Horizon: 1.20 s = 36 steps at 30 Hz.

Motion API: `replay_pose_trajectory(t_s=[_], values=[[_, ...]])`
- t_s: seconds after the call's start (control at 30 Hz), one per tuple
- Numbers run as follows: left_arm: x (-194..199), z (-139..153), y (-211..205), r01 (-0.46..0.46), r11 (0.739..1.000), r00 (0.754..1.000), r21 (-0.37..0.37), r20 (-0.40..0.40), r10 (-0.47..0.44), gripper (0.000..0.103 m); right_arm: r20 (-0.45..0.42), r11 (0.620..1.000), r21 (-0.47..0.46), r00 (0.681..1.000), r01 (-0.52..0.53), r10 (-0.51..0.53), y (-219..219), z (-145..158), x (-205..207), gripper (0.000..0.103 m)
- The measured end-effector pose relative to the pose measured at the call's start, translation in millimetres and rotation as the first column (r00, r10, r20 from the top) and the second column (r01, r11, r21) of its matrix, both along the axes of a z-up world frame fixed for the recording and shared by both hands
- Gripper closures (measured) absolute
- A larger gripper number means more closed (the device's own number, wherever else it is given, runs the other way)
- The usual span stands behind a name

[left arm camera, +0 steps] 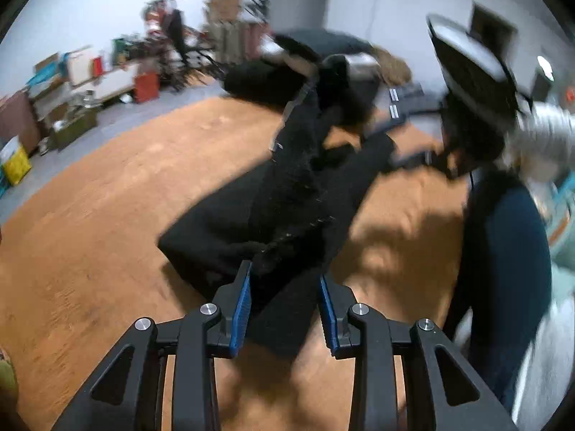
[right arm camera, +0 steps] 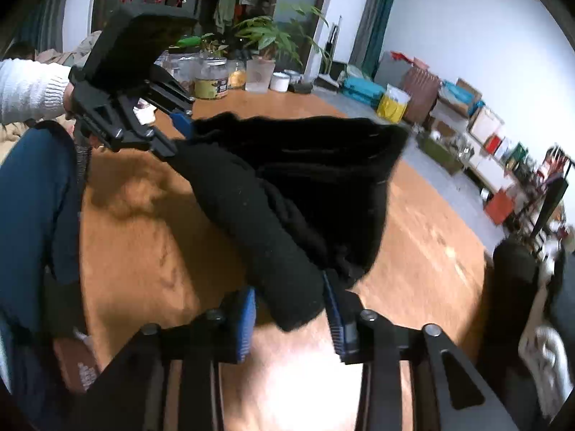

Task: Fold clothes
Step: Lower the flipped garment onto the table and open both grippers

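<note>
Not much readable text here tbh: the big glass jar (right arm camera: 212, 78) at the far end of the orange-brown table (right arm camera: 413, 222) has a dark label with yellow on it, but the print is too small and blurry to make out. It looks filled with something brownish. Next to it there's a smaller jar (right arm camera: 237, 74) with yellow-orange stuff inside, a frosted plastic cup (right arm camera: 259, 76), and a white mug (right arm camera: 280, 82); can't tell what's in those two. Leafy potted plants (right arm camera: 273, 34) stand right behind them. Along the wall on the floor there's a row of boxes and bags, including a yellow bag (right arm camera: 393, 104), and nothing on them is legible either. Now the actual clothes: a black knit garment (right arm camera: 305, 179) is lifted off the table and strung between the two grippers, with part of it still lying on the tabletop in the left wrist view. The left gripper (left arm camera: 284, 287) has its blue pads (left arm camera: 241, 305) partway apart with a thick fold of the black fabric squeezed between them. The right gripper (right arm camera: 290, 309) is the same deal, jaws partly apart and clamped on a rolled edge of the garment. The person's white knit sleeve (right arm camera: 32, 89) shows behind the left gripper.
</note>
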<state>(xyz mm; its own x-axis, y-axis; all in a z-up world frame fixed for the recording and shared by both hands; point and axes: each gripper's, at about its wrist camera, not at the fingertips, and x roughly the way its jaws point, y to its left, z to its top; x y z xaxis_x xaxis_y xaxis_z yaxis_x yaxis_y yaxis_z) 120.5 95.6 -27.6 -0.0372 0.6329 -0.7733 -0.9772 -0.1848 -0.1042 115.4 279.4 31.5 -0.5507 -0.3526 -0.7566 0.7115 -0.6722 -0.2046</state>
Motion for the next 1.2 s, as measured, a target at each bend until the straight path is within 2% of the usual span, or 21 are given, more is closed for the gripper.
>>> replay_pose_trajectory(t_s=[0.1, 0.17, 0.2, 0.23, 0.27, 0.33, 0.37, 0.4, 0.47, 0.53, 0.57, 0.6, 0.63, 0.73, 0.77, 0.8, 0.83, 0.93, 1.07, 1.17, 1.2], values=[[18.6, 4.7, -21.5, 0.041, 0.998, 0.996, -0.048, 0.083, -0.037, 0.067, 0.028, 1.000, -0.013, 1.000, -0.004, 0.004, 27.1, 14.6, 28.8, 0.049], [22.7, 12.4, -33.9, 0.032, 0.999, 0.992, -0.038, 0.123, -0.027, 0.065, 0.044, 1.000, -0.015, 0.999, 0.006, -0.005, 44.0, 27.4, 41.6, 0.036], [23.7, 17.3, -40.5, 0.019, 0.999, 0.989, -0.029, 0.146, -0.015, 0.055, 0.057, 0.999, -0.024, 0.998, 0.023, -0.022, 53.4, 34.6, 46.0, 0.033], [20.2, 20.5, -42.9, -0.003, 1.000, 0.986, -0.016, 0.169, 0.005, 0.034, 0.065, 0.998, -0.039, 0.997, 0.054, -0.052, 59.5, 40.2, 44.9, 0.029], [13.4, 24.3, -43.8, -0.050, 0.999, 0.978, 0.003, 0.204, 0.049, 0.023, 0.072, 0.995, -0.053, 0.994, 0.086, -0.082, 65.2, 45.6, 43.2, 0.025], [-3.2, 23.6, -37.3, -0.163, 0.987, 0.951, 0.009, 0.269, 0.154, 0.020, 0.113, 0.971, -0.099, 0.972, 0.219, -0.208, 72.6, 50.3, 24.5, 0.021], [-12.9, 21.6, -31.6, -0.228, 0.974, 0.927, -0.002, 0.305, 0.218, 0.020, 0.164, 0.946, -0.114, 0.945, 0.302, -0.282, 73.2, 46.9, 9.3, 0.021], [-26.4, 14.7, -24.0, -0.315, 0.948, 0.883, -0.038, 0.355, 0.307, 0.020, 0.219, 0.914, -0.124, 0.909, 0.385, -0.354, 73.5, 42.9, -6.6, 0.021], [-45.2, -6.8, -12.8, -0.452, 0.879, 0.769, -0.156, 0.431, 0.472, 0.020, 0.366, 0.858, -0.116, 0.824, 0.501, -0.432, 67.0, 23.4, -33.2, 0.030], [-46.3, -24.0, -6.1, -0.489, 0.839, 0.696, -0.237, 0.473, 0.540, 0.020, 0.497, 0.820, -0.088, 0.738, 0.565, -0.455, 60.5, -0.2, -46.3, 0.040], [-41.1, -30.8, -2.6, -0.478, 0.840, 0.684, -0.257, 0.492, 0.539, 0.020, 0.559, 0.801, -0.071, 0.689, 0.594, -0.462, 57.3, -12.0, -52.5, 0.042], [-35.8, -37.1, 0.9, -0.465, 0.841, 0.673, -0.275, 0.506, 0.538, 0.020, 0.606, 0.784, -0.058, 0.646, 0.618, -0.464, 57.5, -23.8, -53.5, 0.044], [-29.9, -39.5, 5.0, -0.453, 0.846, 0.686, -0.281, 0.496, 0.532, 0.020, 0.649, 0.767, -0.044, 0.602, 0.640, -0.465, 58.0, -35.5, -53.8, 0.045], [-15.7, -46.8, 17.0, -0.413, 0.861, 0.719, -0.297, 0.473, 0.508, 0.020, 0.713, 0.744, -0.068, 0.554, 0.665, -0.431, 63.2, -53.8, -50.5, 0.045], [-13.0, -49.2, 20.8, -0.397, 0.867, 0.728, -0.302, 0.471, 0.498, 0.023, 0.733, 0.739, -0.078, 0.541, 0.669, -0.412, 64.3, -57.9, -49.2, 0.052], [-10.3, -51.1, 24.5, -0.382, 0.872, 0.738, -0.306, 0.466, 0.488, 0.064, 0.753, 0.735, -0.088, 0.528, 0.673, -0.393, 65.3, -62.0, -48.0, 0.060], [-6.7, -47.8, 27.3, -0.377, 0.876, 0.765, -0.301, 0.432, 0.477, 0.093, 0.759, 0.743, -0.098, 0.532, 0.662, -0.375, 63.5, -61.3, -48.5, 0.077], [1.2, -31.4, 24.0, -0.393, 0.887, 0.794, -0.241, 0.397, 0.460, 0.093, 0.700, 0.781, -0.133, 0.616, 0.610, -0.362, 51.2, -45.1, -42.1, 0.090], [-3.9, -47.2, 9.7, -0.416, 0.868, 0.748, -0.273, 0.441, 0.497, 0.093, 0.645, 0.813, -0.148, 0.678, 0.563, -0.352, 43.7, -33.7, -27.6, 0.091], [-3.2, -75.7, 9.1, -0.399, 0.853, 0.722, -0.336, 0.459, 0.518, 0.090, 0.649, 0.835, -0.087, 0.667, 0.544, -0.366, 37.4, -58.5, -24.1, 0.092], [-1.4, -82.3, 9.8, -0.397, 0.850, 0.727, -0.346, 0.448, 0.521, 0.084, 0.635, 0.846, -0.052, 0.671, 0.531, -0.382, 34.2, -68.8, -23.0, 0.091]])
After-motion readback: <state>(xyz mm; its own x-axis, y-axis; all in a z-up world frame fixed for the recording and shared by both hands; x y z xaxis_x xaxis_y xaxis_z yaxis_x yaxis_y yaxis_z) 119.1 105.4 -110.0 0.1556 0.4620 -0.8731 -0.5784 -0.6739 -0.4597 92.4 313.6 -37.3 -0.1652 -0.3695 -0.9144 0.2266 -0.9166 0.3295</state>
